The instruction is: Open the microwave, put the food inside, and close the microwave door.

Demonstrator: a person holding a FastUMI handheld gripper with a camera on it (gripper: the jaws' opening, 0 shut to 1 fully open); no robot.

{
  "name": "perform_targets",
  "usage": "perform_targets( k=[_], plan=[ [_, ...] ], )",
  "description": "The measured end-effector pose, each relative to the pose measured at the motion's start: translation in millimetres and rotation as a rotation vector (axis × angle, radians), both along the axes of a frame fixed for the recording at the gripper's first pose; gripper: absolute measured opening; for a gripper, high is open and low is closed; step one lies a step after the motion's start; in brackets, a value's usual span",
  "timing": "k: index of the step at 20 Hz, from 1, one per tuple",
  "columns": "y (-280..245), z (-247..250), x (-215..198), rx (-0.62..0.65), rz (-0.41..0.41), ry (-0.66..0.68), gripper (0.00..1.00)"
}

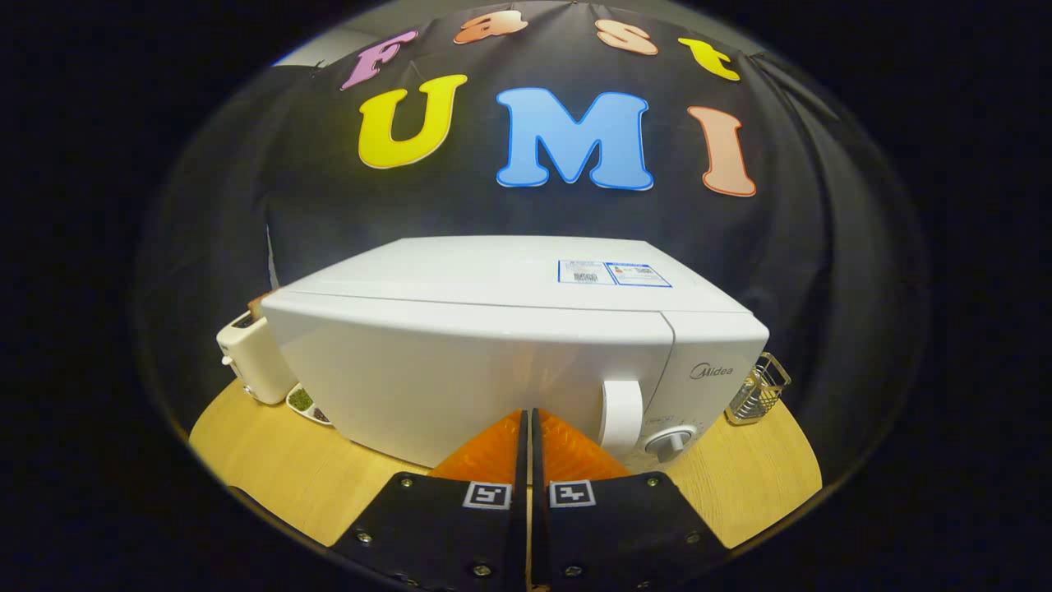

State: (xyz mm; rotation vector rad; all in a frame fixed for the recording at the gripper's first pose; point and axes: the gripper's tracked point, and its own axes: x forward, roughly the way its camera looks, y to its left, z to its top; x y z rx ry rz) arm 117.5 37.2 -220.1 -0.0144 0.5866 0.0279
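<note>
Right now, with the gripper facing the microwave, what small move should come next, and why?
Probably open the fingers and shift right toward the door handle. The gripper is shut on nothing, its tips close to the closed door of the microwave, just left of that handle, so it cannot yet hook the handle.

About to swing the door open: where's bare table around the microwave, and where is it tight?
Bare wood lies on both sides of the shut claw, before the microwave. Beside the wire basket is a small patch. Crowded: toaster and food tray hug the microwave's other side.
</note>
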Motion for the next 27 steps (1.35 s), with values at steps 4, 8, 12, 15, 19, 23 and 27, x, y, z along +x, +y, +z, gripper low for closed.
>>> perform_targets(
  k=[4, 8, 12, 15, 19, 23, 27],
  plan=[
    [5, 52, -34, 0.008, 0.052, -0.101, 0.03],
    [11, 93, -81, -0.036, 0.123, -0.187, 0.52],
    [14, 130, -119, -0.068, 0.143, -0.280, 0.89],
    [12, 148, -141, -0.062, 0.114, -0.333, 0.93],
    [14, 150, -153, -0.036, 0.093, -0.343, 0.93],
    [15, 152, -154, -0.024, 0.090, -0.348, 0.95],
    [17, 155, -153, -0.021, 0.091, -0.363, 0.95]
  ],
)
